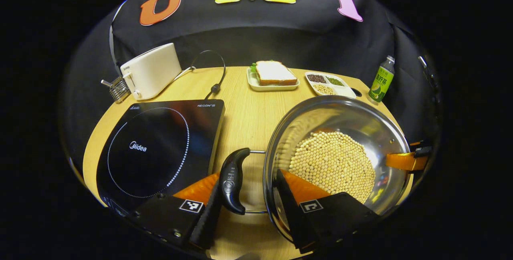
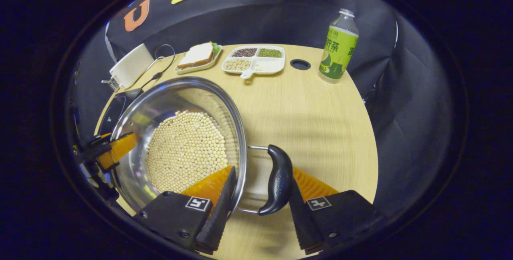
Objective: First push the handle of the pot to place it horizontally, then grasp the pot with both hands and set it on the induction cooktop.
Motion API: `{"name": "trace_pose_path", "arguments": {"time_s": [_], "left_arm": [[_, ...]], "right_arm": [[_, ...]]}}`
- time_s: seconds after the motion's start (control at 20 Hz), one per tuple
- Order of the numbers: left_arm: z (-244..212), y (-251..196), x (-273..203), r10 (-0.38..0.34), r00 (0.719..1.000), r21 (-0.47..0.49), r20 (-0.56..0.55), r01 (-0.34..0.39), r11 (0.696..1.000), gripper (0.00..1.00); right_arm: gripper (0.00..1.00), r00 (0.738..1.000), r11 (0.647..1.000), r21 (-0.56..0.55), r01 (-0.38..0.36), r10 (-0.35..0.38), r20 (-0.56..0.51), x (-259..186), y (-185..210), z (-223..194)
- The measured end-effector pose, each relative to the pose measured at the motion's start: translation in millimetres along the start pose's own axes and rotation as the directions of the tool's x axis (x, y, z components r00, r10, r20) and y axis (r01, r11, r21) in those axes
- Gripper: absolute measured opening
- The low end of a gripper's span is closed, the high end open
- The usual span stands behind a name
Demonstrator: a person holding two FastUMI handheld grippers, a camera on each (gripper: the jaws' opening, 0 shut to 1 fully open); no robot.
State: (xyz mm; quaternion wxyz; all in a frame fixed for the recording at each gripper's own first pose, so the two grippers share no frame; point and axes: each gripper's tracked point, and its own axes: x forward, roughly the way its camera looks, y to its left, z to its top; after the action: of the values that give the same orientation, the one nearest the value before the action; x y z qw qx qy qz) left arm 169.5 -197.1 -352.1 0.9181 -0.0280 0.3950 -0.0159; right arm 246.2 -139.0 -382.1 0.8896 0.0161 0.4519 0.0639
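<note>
So the pot [image 1: 340, 148] is a wide shiny steel thing, shallow-ish, with a big round heap of pale yellow beans [image 1: 332, 164] covering its bottom, and it has a black loop handle on wire brackets at each side. It sits on the light wood table [image 1: 244, 111], just to the right of the induction cooktop [image 1: 160, 148], not on it. In the left gripper view, the left gripper [image 1: 247, 196] has its jaws spread wide with the black handle [image 1: 232, 180] lying between them, one finger outside the handle toward the cooktop, the other finger over the pot's rim on the bean side. I can't tell for sure if either finger touches the handle. The right gripper [image 2: 260, 190] does the same on the opposite handle [image 2: 279, 180] in the right gripper view: jaws wide, one finger inside the rim, the other just beyond the handle. Farther off past the jaws there's a toaster [image 1: 150, 71], a sandwich on a tray [image 1: 273, 75], a divided dish [image 2: 255, 60] of grains and a green bottle [image 2: 338, 51].
</note>
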Motion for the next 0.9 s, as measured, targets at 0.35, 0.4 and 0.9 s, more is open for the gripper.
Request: {"name": "trace_pose_path", "arguments": {"time_s": [0.35,0.4,0.9], "left_arm": [[0,-1,0,-0.029,1.000,-0.105,0.005,0.030,0.994,0.63],[-1,-1,-3,-0.029,1.000,-0.110,-0.006,0.028,0.994,0.63],[17,16,-47,-0.052,0.998,-0.064,0.025,0.054,0.997,0.58]], "right_arm": [[0.67,1.000,0.999,0.027,-0.018,0.019,-0.010,2,0,1],[0.66,1.000,0.999,0.039,-0.012,0.012,-0.007,1,0,1],[0.58,1.000,0.995,0.097,-0.018,0.016,0.017,-52,26,-6]]}}
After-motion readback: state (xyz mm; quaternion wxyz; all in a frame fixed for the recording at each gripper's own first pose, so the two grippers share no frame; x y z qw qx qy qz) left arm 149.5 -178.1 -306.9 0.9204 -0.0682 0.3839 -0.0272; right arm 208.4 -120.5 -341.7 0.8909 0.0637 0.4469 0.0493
